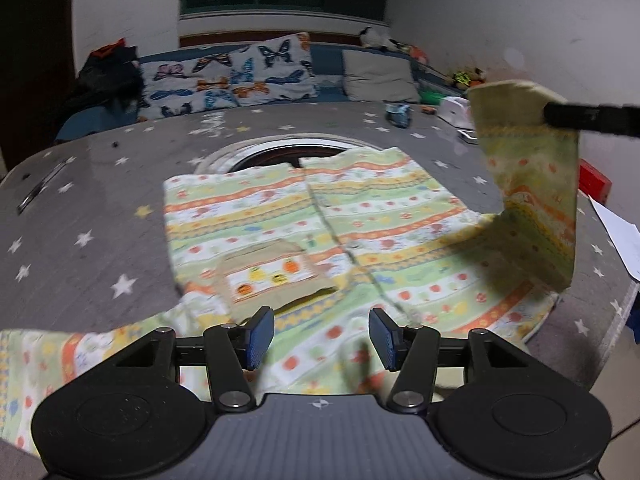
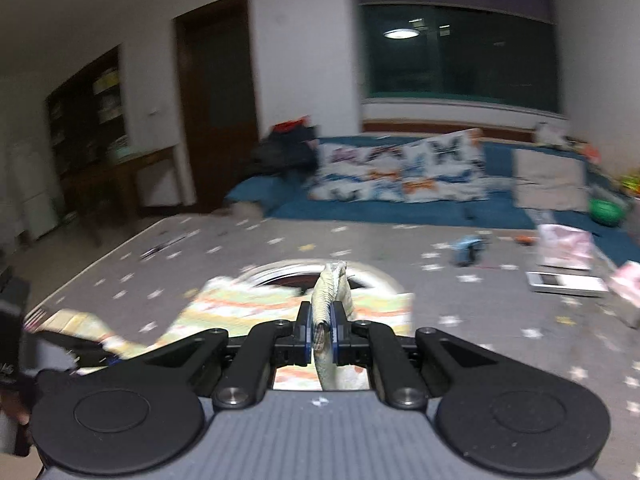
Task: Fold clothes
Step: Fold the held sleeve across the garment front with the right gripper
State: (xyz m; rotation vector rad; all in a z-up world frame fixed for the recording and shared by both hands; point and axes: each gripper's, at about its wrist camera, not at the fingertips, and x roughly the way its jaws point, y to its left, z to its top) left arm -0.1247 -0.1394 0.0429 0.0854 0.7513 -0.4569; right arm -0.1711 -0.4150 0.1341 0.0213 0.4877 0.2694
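Note:
A child's shirt (image 1: 320, 232) with green, orange and white patterned stripes lies spread on the grey star-print table (image 1: 80, 208). It has a beige chest pocket (image 1: 272, 276). My left gripper (image 1: 322, 338) is open and empty, just above the shirt's near edge. My right gripper (image 2: 322, 330) is shut on the cuff of the right sleeve (image 2: 330, 296). In the left wrist view that sleeve (image 1: 532, 184) is lifted upright at the right, pinched by the right gripper's fingers (image 1: 568, 118). The shirt's left sleeve (image 1: 48, 360) trails off to the near left.
A round recess (image 1: 292, 154) sits in the table behind the shirt. A small blue toy (image 1: 398, 114), a white box (image 1: 454, 110), a red object (image 1: 596, 186) and papers (image 1: 620, 232) lie at the right. A sofa with butterfly pillows (image 1: 228, 76) stands behind.

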